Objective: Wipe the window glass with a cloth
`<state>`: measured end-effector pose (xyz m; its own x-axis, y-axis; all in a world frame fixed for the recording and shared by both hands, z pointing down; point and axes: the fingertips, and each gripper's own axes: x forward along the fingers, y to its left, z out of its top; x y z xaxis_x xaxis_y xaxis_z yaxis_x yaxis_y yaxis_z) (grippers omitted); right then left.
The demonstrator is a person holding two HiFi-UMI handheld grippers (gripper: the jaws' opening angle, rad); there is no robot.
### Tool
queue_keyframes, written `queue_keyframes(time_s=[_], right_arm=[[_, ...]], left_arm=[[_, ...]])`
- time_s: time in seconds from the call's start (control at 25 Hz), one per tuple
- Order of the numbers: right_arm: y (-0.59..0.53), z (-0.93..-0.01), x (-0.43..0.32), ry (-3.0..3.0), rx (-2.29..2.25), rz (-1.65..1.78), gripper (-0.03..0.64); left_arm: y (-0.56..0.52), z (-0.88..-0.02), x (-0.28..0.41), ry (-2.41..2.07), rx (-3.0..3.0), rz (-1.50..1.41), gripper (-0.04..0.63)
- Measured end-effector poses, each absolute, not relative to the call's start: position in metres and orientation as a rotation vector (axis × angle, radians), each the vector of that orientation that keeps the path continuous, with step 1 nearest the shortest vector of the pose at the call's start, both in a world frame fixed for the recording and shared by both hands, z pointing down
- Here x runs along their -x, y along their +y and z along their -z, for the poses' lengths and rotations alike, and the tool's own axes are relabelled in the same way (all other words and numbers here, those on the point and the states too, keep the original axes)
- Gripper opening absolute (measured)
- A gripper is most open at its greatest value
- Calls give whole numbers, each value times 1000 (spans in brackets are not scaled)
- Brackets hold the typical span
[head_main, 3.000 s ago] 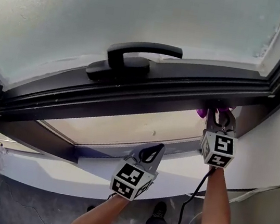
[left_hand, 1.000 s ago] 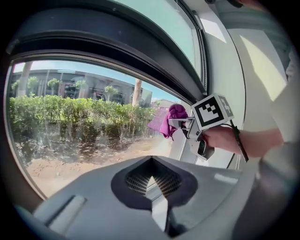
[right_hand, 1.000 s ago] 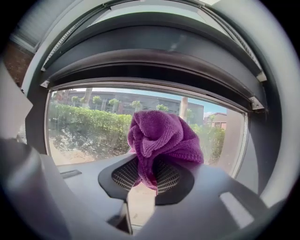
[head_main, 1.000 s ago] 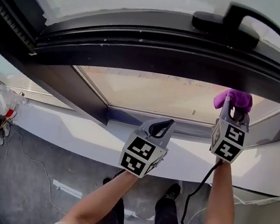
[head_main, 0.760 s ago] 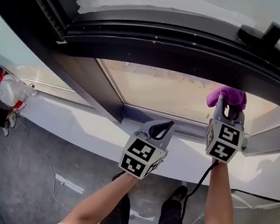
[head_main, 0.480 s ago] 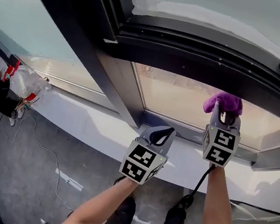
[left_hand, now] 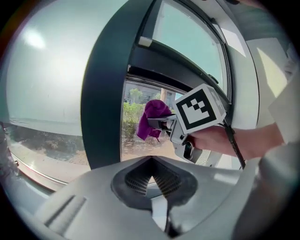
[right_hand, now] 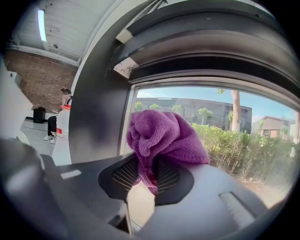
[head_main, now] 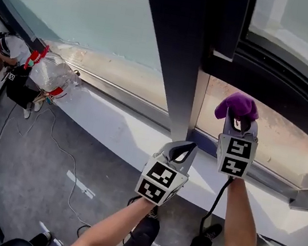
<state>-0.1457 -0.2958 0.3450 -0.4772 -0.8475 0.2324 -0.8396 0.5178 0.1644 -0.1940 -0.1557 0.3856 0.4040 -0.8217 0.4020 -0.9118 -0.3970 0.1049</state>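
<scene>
A bunched purple cloth [head_main: 237, 105] is clamped in my right gripper [head_main: 235, 120], which is raised in front of the lower clear window pane [head_main: 270, 141], just right of the dark mullion [head_main: 183, 49]. In the right gripper view the cloth [right_hand: 161, 136] bulges out over the shut jaws [right_hand: 143, 177], with bushes and buildings behind the glass [right_hand: 243, 126]. Whether the cloth touches the pane cannot be told. My left gripper [head_main: 183, 148] hangs lower and to the left, shut on nothing [left_hand: 151, 174]. From its view the cloth [left_hand: 152, 118] and the right gripper [left_hand: 161, 124] show ahead.
A wide frosted pane [head_main: 86, 4] lies left of the mullion. The white sill [head_main: 120, 137] runs below. A clear plastic bag [head_main: 51, 74] and a person [head_main: 6, 47] are at the far left. Cables [head_main: 54, 132] cross the grey floor.
The head view has swung left: the handled sash slid out at the upper right, and the mullion and left pane came in. The right gripper kept the cloth raised; the left stayed shut.
</scene>
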Motion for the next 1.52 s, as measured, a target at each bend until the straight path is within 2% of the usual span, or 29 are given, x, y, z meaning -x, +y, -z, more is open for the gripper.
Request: queue_keyframes(time_s=[0.32,0.64,0.96,1.52], right_arm=[[-299,-380,220,-2513,-1207,65,103],[-306,-386,216,-2557,-1182,86,101],[-301,-389,142,-2504,-1284,139,101],[-290,-394,-64,-2364,-1459,108,103]], left_arm=[[-148,-414,231,-1523,-2290,-428,0],[-157,-440,221,-1498,-2254,-428,0],[-167,-449,172,-1452,-2291,-410,0],[-182,-450,2,-1258,-2430,-419,0]])
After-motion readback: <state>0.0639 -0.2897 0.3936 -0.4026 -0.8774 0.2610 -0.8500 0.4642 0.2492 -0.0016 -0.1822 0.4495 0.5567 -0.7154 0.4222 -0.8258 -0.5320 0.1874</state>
